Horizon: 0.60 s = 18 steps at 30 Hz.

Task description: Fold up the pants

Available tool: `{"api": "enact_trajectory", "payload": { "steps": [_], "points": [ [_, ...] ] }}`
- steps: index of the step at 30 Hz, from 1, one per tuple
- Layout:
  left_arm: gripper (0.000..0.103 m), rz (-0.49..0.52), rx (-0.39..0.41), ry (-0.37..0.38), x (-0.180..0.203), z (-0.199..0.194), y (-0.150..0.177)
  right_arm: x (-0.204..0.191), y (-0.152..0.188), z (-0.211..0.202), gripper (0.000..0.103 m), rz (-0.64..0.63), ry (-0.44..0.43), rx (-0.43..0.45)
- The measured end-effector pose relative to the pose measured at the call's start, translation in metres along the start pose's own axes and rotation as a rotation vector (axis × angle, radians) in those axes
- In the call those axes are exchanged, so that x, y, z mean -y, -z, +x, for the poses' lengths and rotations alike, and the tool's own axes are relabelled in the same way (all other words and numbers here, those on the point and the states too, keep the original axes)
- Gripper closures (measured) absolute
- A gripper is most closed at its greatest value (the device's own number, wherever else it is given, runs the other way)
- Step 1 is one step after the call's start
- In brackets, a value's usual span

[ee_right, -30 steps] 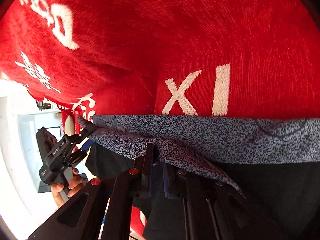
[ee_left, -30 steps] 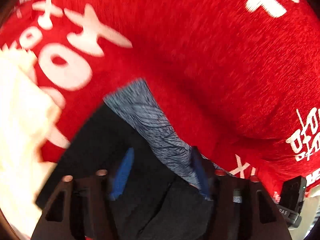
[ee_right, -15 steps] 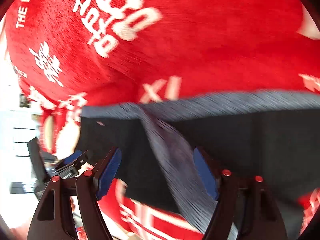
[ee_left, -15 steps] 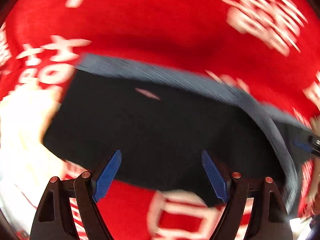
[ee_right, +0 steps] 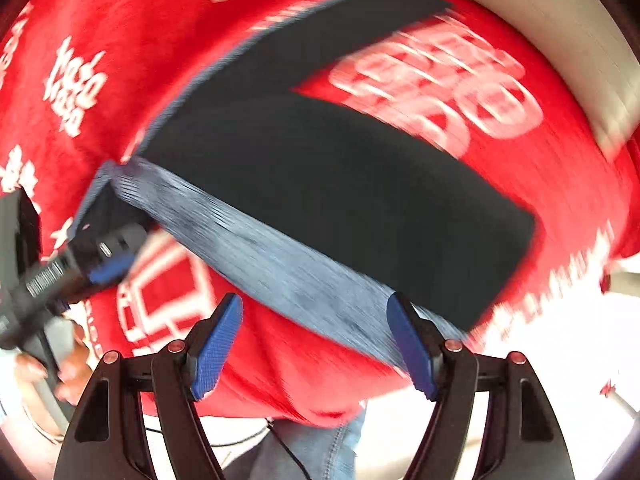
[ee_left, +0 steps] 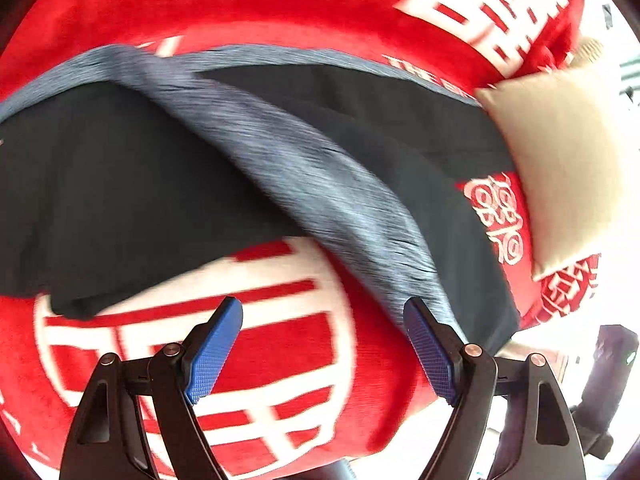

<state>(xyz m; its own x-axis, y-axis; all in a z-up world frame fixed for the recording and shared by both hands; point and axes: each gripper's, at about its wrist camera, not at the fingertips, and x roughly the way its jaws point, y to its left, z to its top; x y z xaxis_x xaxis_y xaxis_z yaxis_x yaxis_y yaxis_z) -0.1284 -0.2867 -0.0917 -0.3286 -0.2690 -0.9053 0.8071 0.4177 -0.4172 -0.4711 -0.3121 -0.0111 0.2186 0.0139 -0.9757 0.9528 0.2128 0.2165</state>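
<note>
I see a red blanket (ee_left: 280,8) with large white characters spread over the whole work surface, filling most of both wrist views; its near edge drops off at six o'clock in the right view, where a person's blue jeans (ee_right: 320,448) show below it. Past the blanket at three to four o'clock in both views the room is washed out bright and I cannot make out details. The black pants (ee_left: 112,184) lie flat on the blanket across the middle of the left view, with their grey heathered waistband (ee_left: 320,192) running as a wide diagonal strip from ten o'clock down to four o'clock. In the right view the same pants (ee_right: 340,184) spread from the centre toward one o'clock. A beige cushion (ee_left: 560,160) sits at three o'clock in the left view, touching the pants' edge. My left gripper (ee_left: 322,344) stands wide open over the blanket with nothing between its blue pads, the waistband just behind its right finger. My right gripper (ee_right: 314,340) is likewise spread wide and empty, above the waistband's lower edge.
</note>
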Motion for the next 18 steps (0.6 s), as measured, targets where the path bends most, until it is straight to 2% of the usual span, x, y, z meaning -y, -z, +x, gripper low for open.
{"api": "enact_trajectory", "payload": {
  "steps": [3, 5, 9, 12, 14, 18],
  "points": [
    [0.019, 0.035, -0.018, -0.002, 0.020, 0.015, 0.006, 0.030, 0.023, 0.004, 0.025, 0.058, 0.003, 0.002],
    [0.019, 0.043, -0.026, 0.012, 0.019, 0.017, 0.007, 0.045, 0.033, 0.006, 0.025, 0.085, 0.003, 0.006],
    [0.019, 0.043, -0.045, -0.005, 0.026, 0.031, 0.005, 0.061, 0.044, 0.010, 0.025, 0.077, 0.006, 0.009],
    [0.019, 0.021, -0.064, -0.013, 0.026, 0.040, 0.008, 0.076, 0.047, 0.010, 0.026, 0.065, -0.025, 0.007],
    [0.019, 0.010, -0.071, -0.023, 0.031, 0.047, 0.009, 0.082, 0.049, 0.012, 0.034, 0.060, -0.057, -0.003],
    [0.019, 0.008, -0.050, -0.054, 0.040, 0.052, 0.009, 0.092, 0.040, 0.020, 0.062, 0.043, -0.165, -0.039]
  ]
}}
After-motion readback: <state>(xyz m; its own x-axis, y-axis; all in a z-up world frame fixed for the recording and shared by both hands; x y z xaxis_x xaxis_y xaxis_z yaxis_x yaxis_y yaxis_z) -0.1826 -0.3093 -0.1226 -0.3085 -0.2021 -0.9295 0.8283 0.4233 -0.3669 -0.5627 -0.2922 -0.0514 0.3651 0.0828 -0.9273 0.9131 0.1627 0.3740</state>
